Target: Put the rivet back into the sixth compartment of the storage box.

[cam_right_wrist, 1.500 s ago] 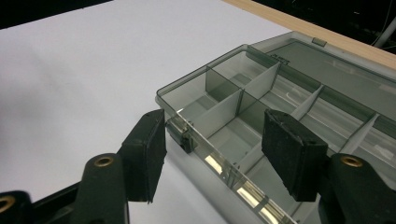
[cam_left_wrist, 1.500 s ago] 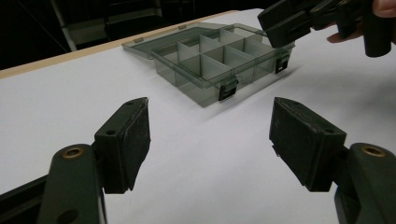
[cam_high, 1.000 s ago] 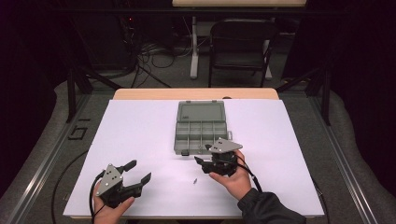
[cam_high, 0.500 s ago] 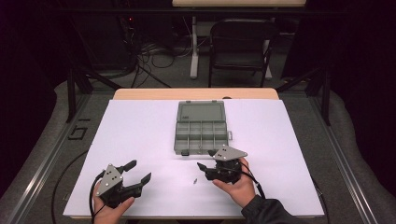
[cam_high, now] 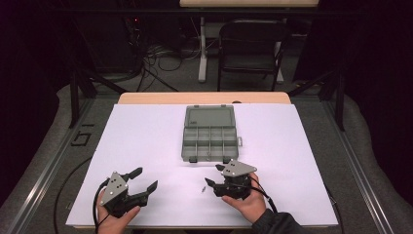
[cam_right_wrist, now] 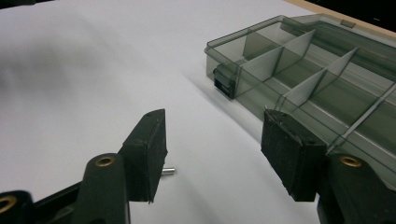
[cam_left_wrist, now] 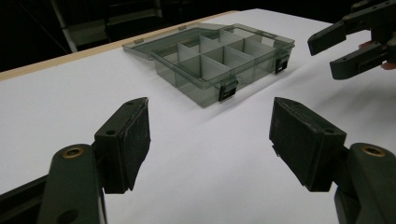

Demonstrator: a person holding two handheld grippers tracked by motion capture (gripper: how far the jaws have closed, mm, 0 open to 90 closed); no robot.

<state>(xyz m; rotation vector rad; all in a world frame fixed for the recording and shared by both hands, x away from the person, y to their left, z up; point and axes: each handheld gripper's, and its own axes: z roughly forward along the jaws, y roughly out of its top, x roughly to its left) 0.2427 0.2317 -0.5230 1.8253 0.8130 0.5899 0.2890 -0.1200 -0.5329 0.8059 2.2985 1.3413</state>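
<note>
Left gripper [cam_high: 144, 179] sits at the near left of the white table [cam_high: 146, 136], jaws spread wide with nothing between them. Just right of middle there's a tiny screw [cam_high: 202, 188] lying flat on the table, right off the tips of the right gripper [cam_high: 213, 176], whose jaws are apart too. From above it's a speck, slanted toward the open box [cam_high: 210, 134]. The right gripper view shows its shiny end [cam_right_wrist: 169, 171] poking out beside the left jaw.
</note>
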